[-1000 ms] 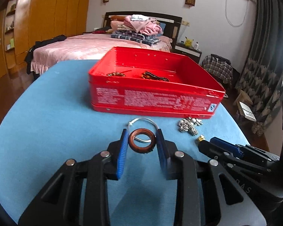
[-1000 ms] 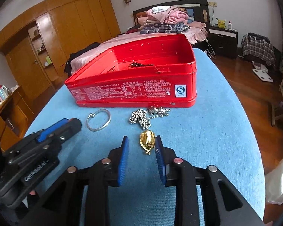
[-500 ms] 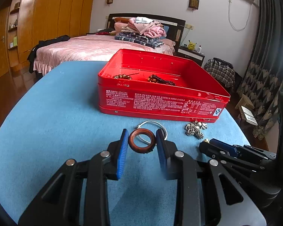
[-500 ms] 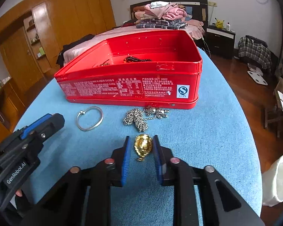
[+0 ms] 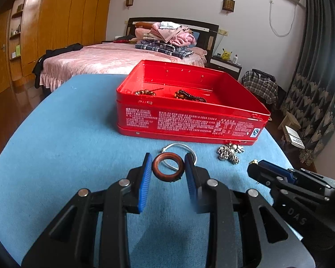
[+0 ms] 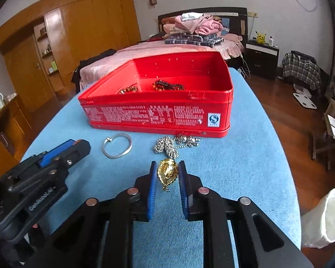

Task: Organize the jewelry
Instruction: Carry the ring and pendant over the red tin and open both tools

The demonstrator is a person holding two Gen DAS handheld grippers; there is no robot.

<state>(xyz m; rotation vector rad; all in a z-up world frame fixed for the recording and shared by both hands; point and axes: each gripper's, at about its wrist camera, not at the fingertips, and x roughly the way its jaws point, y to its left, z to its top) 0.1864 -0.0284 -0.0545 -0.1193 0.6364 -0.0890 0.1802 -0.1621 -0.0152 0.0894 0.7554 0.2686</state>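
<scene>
Left wrist view: your left gripper [image 5: 167,169] holds the brown ring [image 5: 167,170] by its two sides, lifted above the blue table [image 5: 67,145], short of the red tin [image 5: 189,120]. Its hole faces up toward the camera, tilted. The grip is only on the rim, so I think the ring can twist out if you swing fast.

Right wrist view: your right gripper [image 6: 167,174] is closed on the gold pendant [image 6: 167,171]. Its long axis points along the fingers, toward the tin [image 6: 158,114]. The silver chain [image 6: 169,145] lies just ahead; a low pass may drag it.
</scene>
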